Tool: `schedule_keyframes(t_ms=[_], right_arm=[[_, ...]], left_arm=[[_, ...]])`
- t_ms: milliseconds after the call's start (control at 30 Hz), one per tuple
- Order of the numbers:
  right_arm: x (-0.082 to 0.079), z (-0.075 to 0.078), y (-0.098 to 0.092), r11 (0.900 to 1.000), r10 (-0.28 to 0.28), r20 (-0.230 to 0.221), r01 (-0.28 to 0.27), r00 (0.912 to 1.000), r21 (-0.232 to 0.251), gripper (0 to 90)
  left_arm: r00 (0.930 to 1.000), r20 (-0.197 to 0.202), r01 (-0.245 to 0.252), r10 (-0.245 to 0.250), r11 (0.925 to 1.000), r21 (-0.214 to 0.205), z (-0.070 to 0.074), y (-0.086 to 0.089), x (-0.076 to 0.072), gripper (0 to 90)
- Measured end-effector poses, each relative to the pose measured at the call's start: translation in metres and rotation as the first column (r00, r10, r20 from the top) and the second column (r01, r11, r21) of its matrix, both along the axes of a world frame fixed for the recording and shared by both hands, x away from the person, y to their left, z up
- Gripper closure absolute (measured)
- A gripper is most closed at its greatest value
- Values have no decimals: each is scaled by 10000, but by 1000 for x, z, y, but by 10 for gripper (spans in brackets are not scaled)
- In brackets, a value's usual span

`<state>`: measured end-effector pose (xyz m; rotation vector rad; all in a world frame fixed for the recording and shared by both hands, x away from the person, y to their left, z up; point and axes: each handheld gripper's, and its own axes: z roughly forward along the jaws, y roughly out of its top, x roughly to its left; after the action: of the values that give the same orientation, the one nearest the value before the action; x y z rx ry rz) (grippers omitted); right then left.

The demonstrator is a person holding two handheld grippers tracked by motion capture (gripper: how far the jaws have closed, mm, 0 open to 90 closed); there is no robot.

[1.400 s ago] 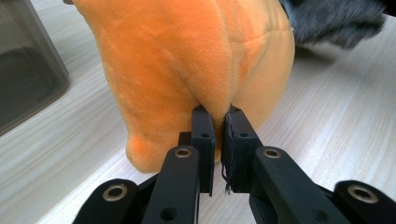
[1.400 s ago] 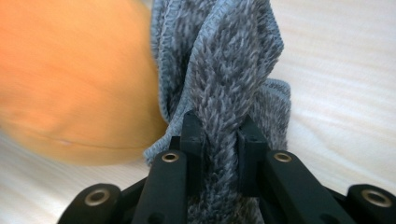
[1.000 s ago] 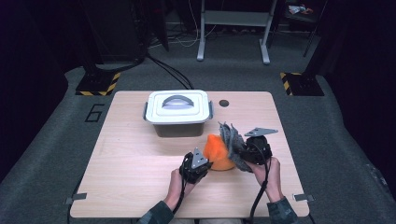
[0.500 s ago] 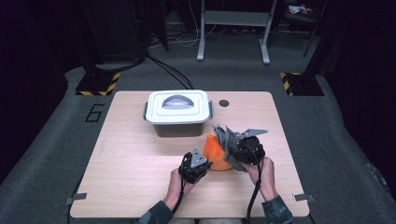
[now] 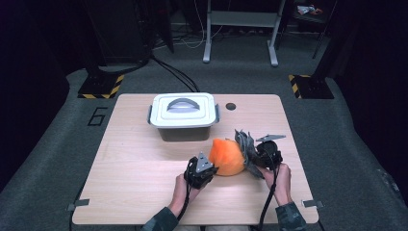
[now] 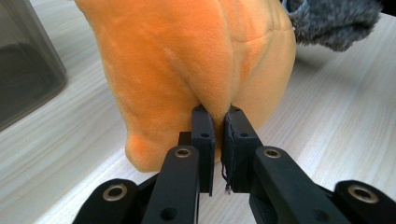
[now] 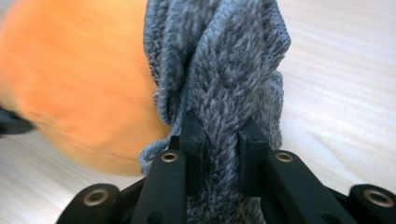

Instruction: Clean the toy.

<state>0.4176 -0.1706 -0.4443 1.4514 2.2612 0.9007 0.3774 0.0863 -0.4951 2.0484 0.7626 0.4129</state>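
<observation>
Both gripper views reveal pinches: orange plush [image 6: 196, 70], grey knit [image 7: 224, 70].

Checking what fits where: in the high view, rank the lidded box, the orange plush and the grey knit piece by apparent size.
1. lidded box
2. orange plush
3. grey knit piece, partly hidden by the right gripper, so unsure.

In the right gripper view the orange plush toy [image 7: 70, 84] was blurred and ran off the edge at nine o'clock, and the grey knit cloth [image 7: 224, 70] was cut at twelve. In the left gripper view a dark container [image 6: 23, 70] was cropped at nine o'clock.
</observation>
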Motion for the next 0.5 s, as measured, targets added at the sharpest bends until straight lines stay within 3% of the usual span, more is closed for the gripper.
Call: schedule_keyframes(t_ms=[267, 400, 500], right_arm=[[11, -31, -10, 9995, -282, -998, 264, 9946, -194, 760], [13, -38, -12, 9995, -310, -1145, 299, 9929, -107, 759], [11, -34, -14, 9992, -403, -1033, 392, 9938, -124, 759]], left_arm=[[10000, -56, -5, 5, 10000, 11, 0, 1, 1, 839], [10000, -42, -8, 8, 10000, 17, -1, 2, 1, 839], [10000, -87, 9, -9, 10000, -17, -1, 2, 1, 838]])
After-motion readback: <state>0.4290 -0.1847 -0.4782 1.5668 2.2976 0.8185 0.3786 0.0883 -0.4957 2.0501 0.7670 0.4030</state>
